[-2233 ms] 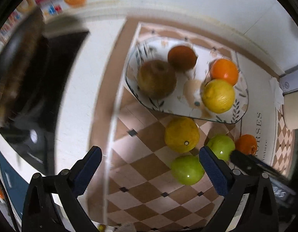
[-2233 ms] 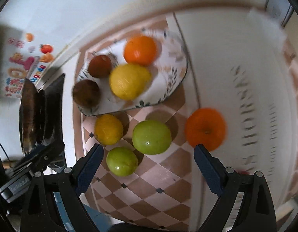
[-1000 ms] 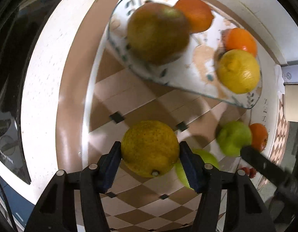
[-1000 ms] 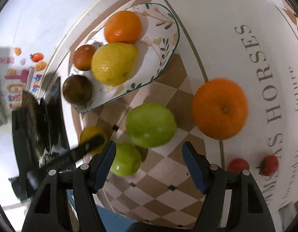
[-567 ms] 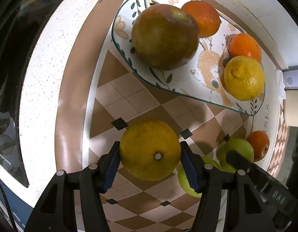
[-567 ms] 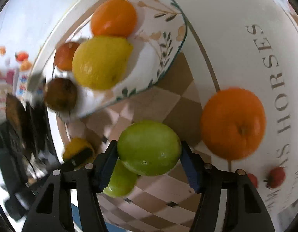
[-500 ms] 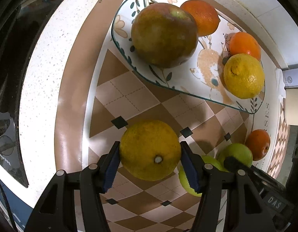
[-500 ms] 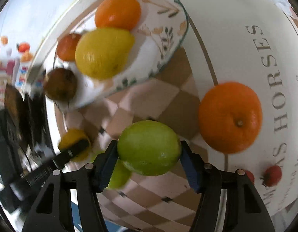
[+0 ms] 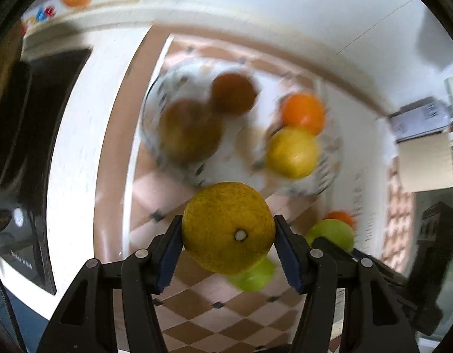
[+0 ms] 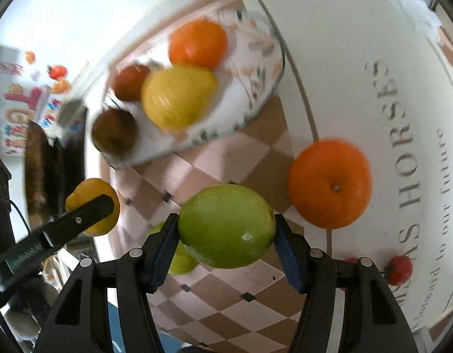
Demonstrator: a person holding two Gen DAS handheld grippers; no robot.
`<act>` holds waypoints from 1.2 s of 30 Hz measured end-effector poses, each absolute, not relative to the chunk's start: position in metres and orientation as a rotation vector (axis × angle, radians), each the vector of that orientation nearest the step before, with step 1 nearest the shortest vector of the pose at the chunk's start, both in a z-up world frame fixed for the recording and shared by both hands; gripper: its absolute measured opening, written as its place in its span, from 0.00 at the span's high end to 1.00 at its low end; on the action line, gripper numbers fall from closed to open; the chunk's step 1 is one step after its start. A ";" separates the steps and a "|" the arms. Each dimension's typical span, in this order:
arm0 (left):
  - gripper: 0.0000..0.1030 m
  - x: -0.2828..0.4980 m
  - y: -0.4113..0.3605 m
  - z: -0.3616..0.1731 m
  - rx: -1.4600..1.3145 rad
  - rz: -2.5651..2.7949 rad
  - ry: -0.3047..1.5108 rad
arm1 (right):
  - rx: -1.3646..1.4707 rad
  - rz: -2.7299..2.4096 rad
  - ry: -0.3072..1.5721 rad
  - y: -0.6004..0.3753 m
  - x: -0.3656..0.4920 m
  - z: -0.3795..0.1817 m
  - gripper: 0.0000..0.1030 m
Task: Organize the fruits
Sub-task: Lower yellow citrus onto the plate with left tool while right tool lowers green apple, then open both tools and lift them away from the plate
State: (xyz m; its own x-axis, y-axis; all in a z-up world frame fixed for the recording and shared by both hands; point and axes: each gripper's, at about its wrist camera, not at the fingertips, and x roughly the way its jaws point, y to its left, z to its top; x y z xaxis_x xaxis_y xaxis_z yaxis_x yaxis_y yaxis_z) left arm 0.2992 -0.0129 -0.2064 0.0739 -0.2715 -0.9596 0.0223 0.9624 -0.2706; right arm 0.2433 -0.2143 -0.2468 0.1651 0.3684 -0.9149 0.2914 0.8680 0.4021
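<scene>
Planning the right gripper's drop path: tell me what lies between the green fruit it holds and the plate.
In the right wrist view, only bare checkered tablecloth lies between the green fruit in the right gripper and the plate; no fruit sits there.

right claw gripping green apple, plate beyond

A checkered cloth covers the table. On it lie a plate with fruits, an orange and a green fruit.
</scene>
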 end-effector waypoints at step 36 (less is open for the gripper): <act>0.09 0.350 -0.025 -0.221 0.023 0.004 1.461 | 0.132 -0.052 1.387 -0.239 0.325 -0.219 0.09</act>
